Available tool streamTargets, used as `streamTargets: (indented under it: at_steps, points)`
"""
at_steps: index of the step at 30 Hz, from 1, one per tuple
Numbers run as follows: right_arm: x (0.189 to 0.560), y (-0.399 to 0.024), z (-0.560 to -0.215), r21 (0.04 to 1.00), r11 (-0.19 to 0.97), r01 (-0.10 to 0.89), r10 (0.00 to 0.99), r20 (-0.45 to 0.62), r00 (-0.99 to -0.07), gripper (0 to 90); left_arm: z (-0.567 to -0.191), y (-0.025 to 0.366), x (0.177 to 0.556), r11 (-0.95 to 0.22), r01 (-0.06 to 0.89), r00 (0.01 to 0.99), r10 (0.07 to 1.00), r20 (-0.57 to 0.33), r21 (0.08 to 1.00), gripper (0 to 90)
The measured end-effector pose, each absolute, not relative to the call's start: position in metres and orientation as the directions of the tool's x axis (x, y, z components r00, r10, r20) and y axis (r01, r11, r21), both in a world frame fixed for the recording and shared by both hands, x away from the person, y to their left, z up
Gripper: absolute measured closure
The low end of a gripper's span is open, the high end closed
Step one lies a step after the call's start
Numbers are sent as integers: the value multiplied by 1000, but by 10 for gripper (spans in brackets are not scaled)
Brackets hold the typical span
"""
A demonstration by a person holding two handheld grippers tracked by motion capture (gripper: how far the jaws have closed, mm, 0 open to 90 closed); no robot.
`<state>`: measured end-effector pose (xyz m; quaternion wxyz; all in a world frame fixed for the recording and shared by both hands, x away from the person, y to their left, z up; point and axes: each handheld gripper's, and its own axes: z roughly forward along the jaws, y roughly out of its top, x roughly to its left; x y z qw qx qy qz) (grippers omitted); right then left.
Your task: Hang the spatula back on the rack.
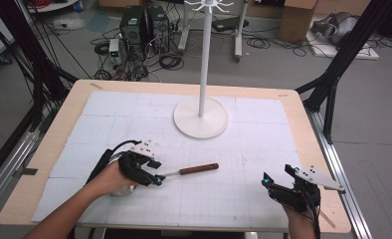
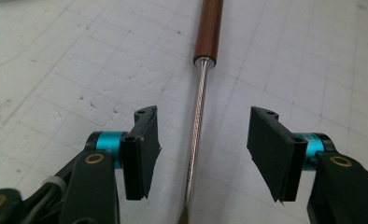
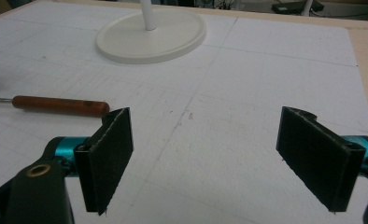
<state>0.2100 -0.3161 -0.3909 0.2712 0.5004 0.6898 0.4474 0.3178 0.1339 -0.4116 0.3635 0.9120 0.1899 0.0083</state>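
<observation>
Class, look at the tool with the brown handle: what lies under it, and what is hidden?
The tool lies flat on the white gridded mat. Its metal shaft runs between the left gripper and its open jaws, untouched. The tool's working end is hidden beneath that gripper.

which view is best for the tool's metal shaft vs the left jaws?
Left gripper view: the metal shaft runs between the left gripper's open jaws, clear of both pads. High view shows the whole tool small, with the shaft mostly behind the gripper. Right gripper view shows the wooden handle and little shaft.
</observation>
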Motion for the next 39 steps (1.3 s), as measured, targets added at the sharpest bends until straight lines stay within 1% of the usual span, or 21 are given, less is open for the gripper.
streamTargets:
  at_steps: [9, 15, 17, 23, 28, 36, 39]
  points:
    - [210, -316, -391, 886, 98, 454, 933, 78, -353, 180, -418, 131, 327, -704, 357, 928, 345, -144, 614, 517]
    - [211, -316, -392, 884, 99, 457, 932, 78, -354, 180, -421, 129, 328, -717, 355, 930, 335, -150, 600, 552]
    - [211, -316, -392, 884, 98, 456, 933, 78, -352, 180, -422, 129, 328, -730, 341, 936, 322, -143, 592, 570]
    - [211, -316, -392, 882, 96, 461, 932, 82, -352, 180, -423, 128, 328, -741, 339, 937, 322, -136, 580, 655]
    - [212, -317, -393, 883, 100, 459, 933, 77, -352, 180, -424, 128, 327, -742, 335, 938, 321, -132, 581, 707]
    - [212, -317, -393, 881, 93, 463, 936, 82, -343, 181, -424, 126, 325, -761, 311, 945, 311, -101, 569, 807]
    - [212, -317, -393, 879, 92, 468, 936, 84, -341, 183, -424, 125, 324, -772, 286, 953, 293, -82, 567, 818]
